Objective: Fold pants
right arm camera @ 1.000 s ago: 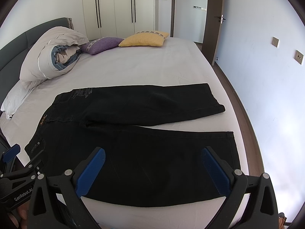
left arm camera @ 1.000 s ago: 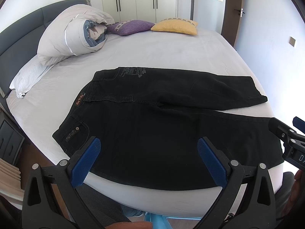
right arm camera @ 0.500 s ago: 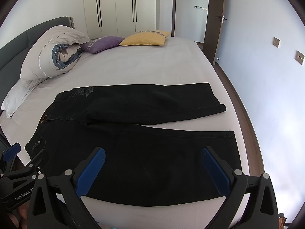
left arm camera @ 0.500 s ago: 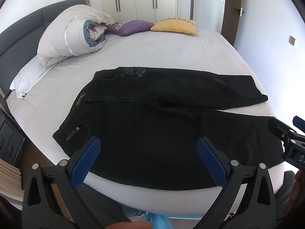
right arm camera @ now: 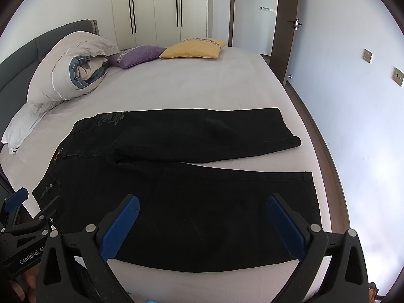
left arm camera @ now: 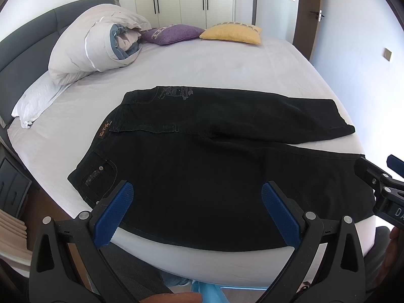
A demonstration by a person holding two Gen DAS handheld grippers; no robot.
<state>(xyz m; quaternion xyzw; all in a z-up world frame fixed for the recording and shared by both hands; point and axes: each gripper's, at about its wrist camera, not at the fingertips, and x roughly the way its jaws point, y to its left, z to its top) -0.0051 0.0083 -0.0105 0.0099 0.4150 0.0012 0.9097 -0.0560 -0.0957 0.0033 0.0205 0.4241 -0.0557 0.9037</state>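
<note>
Black pants [left arm camera: 202,156] lie flat on the white bed [left arm camera: 202,70], waistband to the left, the two legs spread to the right; they also show in the right wrist view [right arm camera: 176,176]. My left gripper [left arm camera: 197,197] is open and empty, held above the near leg by the bed's front edge. My right gripper [right arm camera: 202,209] is open and empty, above the near leg nearer its hem. The right gripper shows at the right edge of the left wrist view [left arm camera: 378,184]; the left gripper shows at the lower left of the right wrist view [right arm camera: 22,217].
A rolled duvet [left arm camera: 96,43] and a white pillow [left arm camera: 38,96] lie at the bed's head on the left. A purple cushion [left arm camera: 174,32] and a yellow cushion [left arm camera: 232,34] lie at the far side. A wall [right arm camera: 366,113] runs along the right.
Both grippers have drifted slightly; the pants have not moved and both grippers stay open.
</note>
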